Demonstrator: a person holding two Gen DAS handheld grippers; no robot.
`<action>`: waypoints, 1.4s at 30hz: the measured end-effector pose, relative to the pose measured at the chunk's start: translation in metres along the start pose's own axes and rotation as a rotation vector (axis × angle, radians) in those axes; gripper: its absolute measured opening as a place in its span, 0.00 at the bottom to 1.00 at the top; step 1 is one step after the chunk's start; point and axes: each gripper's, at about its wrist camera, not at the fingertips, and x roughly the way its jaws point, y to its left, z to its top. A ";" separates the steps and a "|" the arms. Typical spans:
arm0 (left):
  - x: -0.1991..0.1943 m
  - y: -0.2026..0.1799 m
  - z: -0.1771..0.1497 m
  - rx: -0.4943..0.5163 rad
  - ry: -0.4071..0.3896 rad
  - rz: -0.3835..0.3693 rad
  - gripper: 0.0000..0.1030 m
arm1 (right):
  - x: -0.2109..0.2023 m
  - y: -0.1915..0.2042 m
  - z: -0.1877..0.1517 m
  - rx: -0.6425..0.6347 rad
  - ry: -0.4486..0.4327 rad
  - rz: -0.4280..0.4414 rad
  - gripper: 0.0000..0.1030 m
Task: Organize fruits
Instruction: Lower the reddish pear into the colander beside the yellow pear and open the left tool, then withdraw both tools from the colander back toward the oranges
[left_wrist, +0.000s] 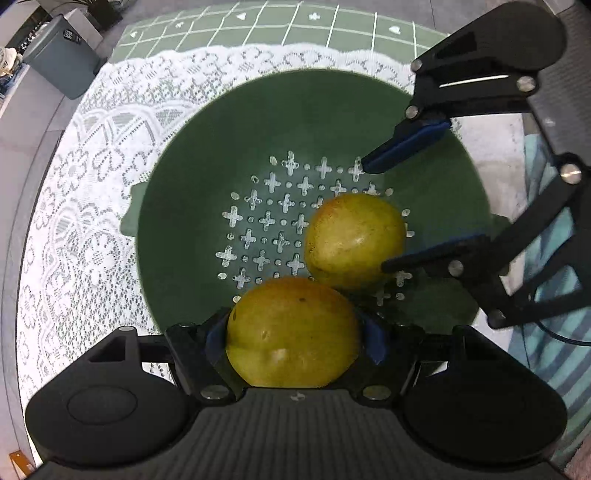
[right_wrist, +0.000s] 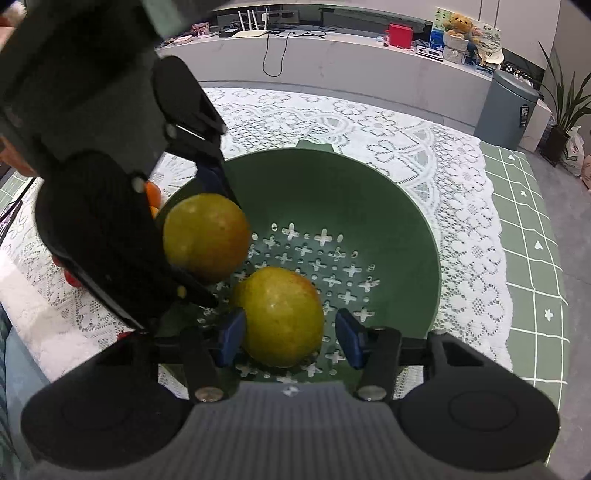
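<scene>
Two yellow-green fruits are at the green colander (left_wrist: 192, 155): my left gripper (left_wrist: 293, 338) clamps the held fruit (left_wrist: 291, 332) low in the left view, above the bowl. My right gripper (right_wrist: 290, 334) gapes around the resting fruit (right_wrist: 282, 317), apparently released. Next, I judge: lower and let go.

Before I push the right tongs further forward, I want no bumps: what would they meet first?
Most likely the yellow-green fruit on the green colander floor. It already sits between the open right tongs, pads not visibly touching it. Depth is uncertain, but nothing shows nearer.
</scene>
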 end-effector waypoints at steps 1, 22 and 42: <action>0.002 0.000 0.001 0.001 0.004 0.001 0.81 | 0.000 0.000 0.000 0.001 0.001 0.001 0.50; -0.008 -0.002 -0.015 -0.014 -0.063 0.047 0.87 | -0.017 0.001 -0.008 0.131 -0.050 -0.012 0.50; -0.092 0.010 -0.215 -0.170 -0.405 0.265 0.82 | -0.056 0.081 -0.026 0.384 -0.338 -0.071 0.67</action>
